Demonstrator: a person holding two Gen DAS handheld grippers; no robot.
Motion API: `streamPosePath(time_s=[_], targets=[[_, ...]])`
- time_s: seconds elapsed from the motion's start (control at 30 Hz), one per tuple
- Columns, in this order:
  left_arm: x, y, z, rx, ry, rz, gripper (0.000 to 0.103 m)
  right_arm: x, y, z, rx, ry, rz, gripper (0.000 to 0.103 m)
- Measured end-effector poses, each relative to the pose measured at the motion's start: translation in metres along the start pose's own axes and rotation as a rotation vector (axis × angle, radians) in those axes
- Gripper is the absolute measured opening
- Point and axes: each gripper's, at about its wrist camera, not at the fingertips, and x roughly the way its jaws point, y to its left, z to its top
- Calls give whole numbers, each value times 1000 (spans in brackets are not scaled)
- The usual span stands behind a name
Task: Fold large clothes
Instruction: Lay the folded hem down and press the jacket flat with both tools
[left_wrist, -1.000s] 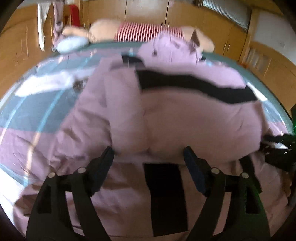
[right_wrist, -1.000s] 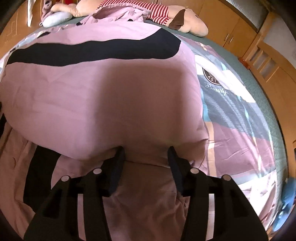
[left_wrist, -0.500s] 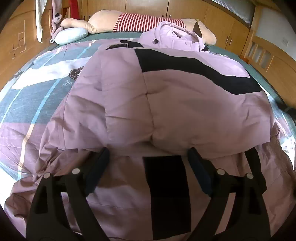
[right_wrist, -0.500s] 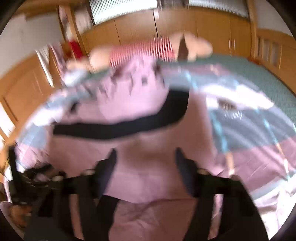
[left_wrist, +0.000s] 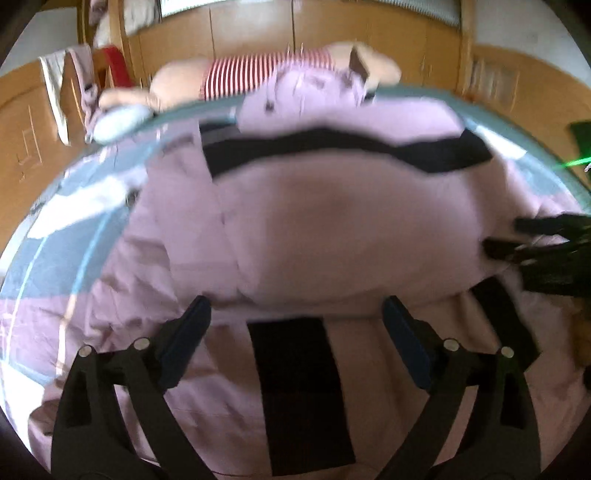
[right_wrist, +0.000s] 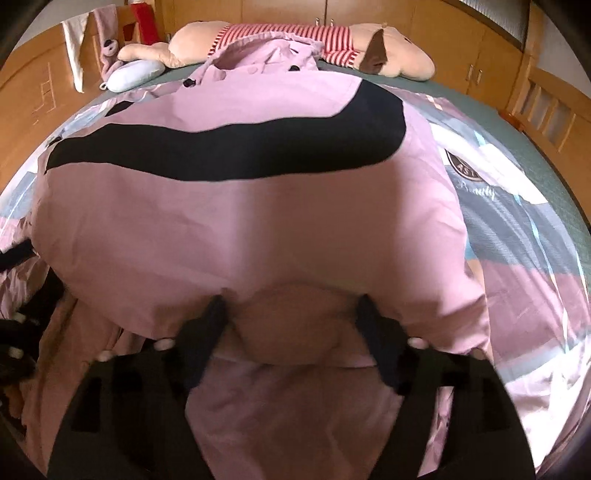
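A pink jacket (left_wrist: 332, 221) (black-banded, its lower part doubled over) is lying across the bed (left_wrist: 66, 206), the left gripper (left_wrist: 295, 321) spreading its jaws at the folded hem without pinching it, while the right gripper (right_wrist: 291, 314) is likewise widening, the hem bulging loosely between its fingers (right_wrist: 207, 332).
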Motion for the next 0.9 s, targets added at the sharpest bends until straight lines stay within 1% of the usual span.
streamPosePath(time_s=[0.03, 0.07, 0.13, 0.17, 0.23, 0.3, 0.33, 0.4, 0.43, 0.47, 0.5, 0.57, 0.6, 0.67, 0.83, 0.9], targets=[[6, 3, 0, -15, 29, -9, 98, -1, 1, -3, 10, 11, 8, 89], [9, 6, -2, -32, 53, -18, 99, -1, 2, -4, 13, 31, 13, 92], [13, 13, -2, -71, 72, -46, 101, 0, 7, -5, -20, 73, -10, 92], [13, 15, -2, -75, 74, -48, 101, 1, 13, -5, -55, 105, -33, 93], [14, 12, -3, -66, 76, -36, 101, -1, 20, -8, -105, 125, -72, 94], [15, 12, -2, -59, 77, -28, 101, -10, 25, -9, -110, 85, -92, 93], [15, 12, -2, -60, 78, -29, 101, -22, 25, -7, -91, 10, -74, 93], [15, 12, -3, -59, 80, -28, 101, -41, 22, -4, -48, -105, -4, 93], [15, 10, -4, -59, 81, -27, 101, -45, 20, -4, -27, -139, 20, 93], [16, 10, -4, -57, 82, -25, 101, -43, 18, -3, -13, -145, 10, 93], [15, 9, -4, -58, 83, -26, 101, -37, 18, -3, -13, -125, -7, 93], [14, 10, -3, -61, 84, -28, 101, -8, 13, -9, -2, -7, -11, 93], [13, 9, -3, -60, 85, -29, 101, 1, 9, -12, 16, 24, -3, 94], [15, 9, -4, -57, 86, -26, 101, 3, 8, -10, 27, 19, 4, 94], [15, 9, -3, -55, 87, -23, 101, 7, 16, -10, -6, 23, -17, 100], [15, 8, -3, -56, 86, -22, 101, 7, 16, -8, -8, 23, -17, 100]])
